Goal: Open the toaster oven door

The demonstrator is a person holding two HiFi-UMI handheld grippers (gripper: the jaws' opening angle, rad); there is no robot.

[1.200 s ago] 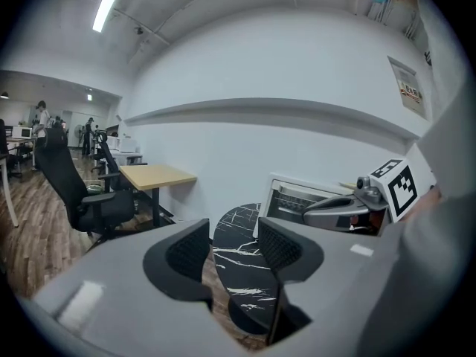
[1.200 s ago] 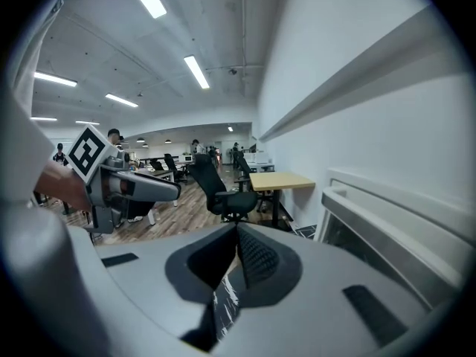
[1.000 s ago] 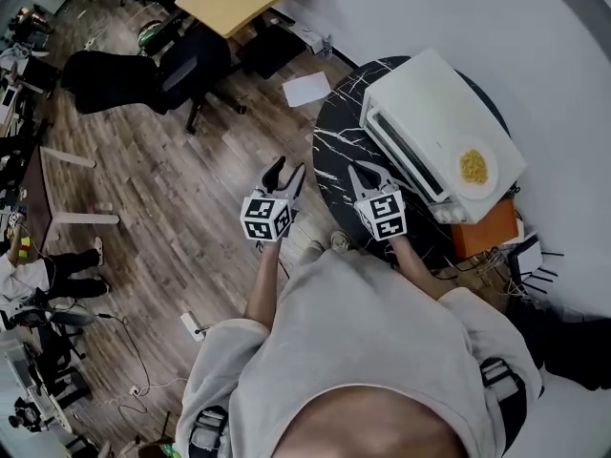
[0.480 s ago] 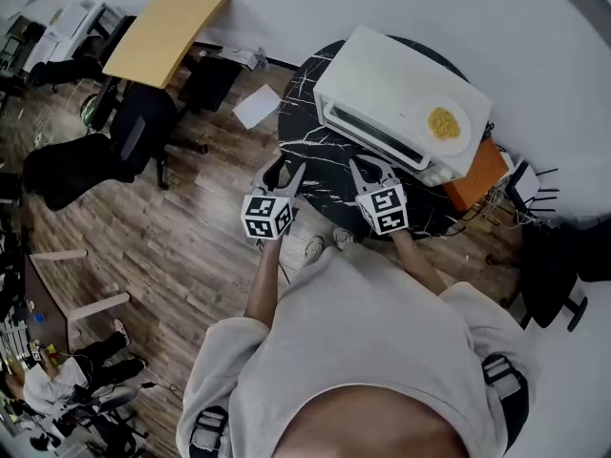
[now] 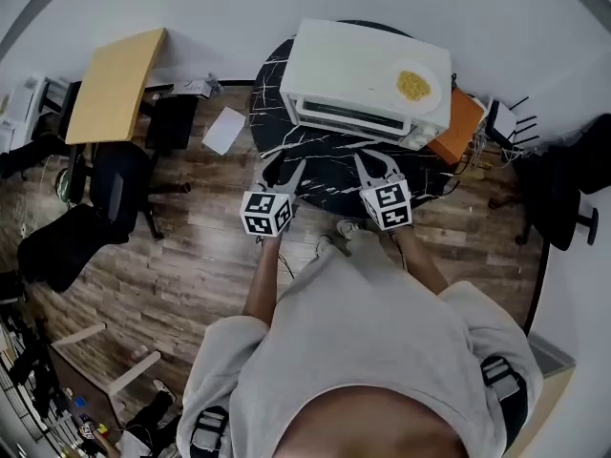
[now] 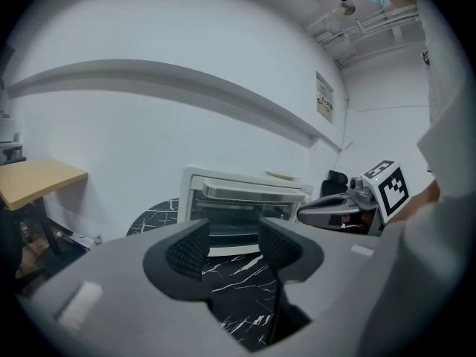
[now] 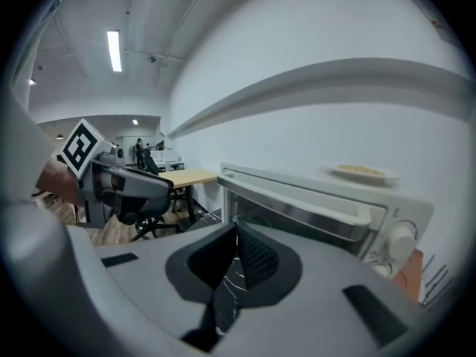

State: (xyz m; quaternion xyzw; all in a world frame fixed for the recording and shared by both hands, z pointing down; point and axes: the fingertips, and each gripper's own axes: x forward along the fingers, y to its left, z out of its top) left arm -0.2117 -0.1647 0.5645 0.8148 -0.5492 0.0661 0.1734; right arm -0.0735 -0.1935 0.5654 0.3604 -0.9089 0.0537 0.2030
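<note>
A white toaster oven [image 5: 368, 79] stands on a round black marble table [image 5: 286, 146], its glass door shut and its bar handle [image 7: 297, 207] along the top edge. A plate of yellow food [image 5: 412, 86] rests on its roof. My left gripper [image 5: 282, 172] hovers over the table's near left edge, short of the oven, jaws open and empty; the oven door [image 6: 245, 203] shows between them. My right gripper [image 5: 377, 167] hangs in front of the oven's right half, jaws shut on nothing. In the left gripper view the right gripper [image 6: 335, 210] points at the oven.
An orange box [image 5: 458, 127] sits beside the oven on the right, with cables [image 5: 501, 122] behind it. White knobs [image 7: 401, 240] are on the oven's right end. A wooden desk [image 5: 113, 84], a black office chair [image 5: 115, 189] and a sheet of paper [image 5: 224, 130] are on the left.
The head view has swung round: the oven and table moved from the upper right to straight ahead. Both grippers keep their places in the view and their jaw states.
</note>
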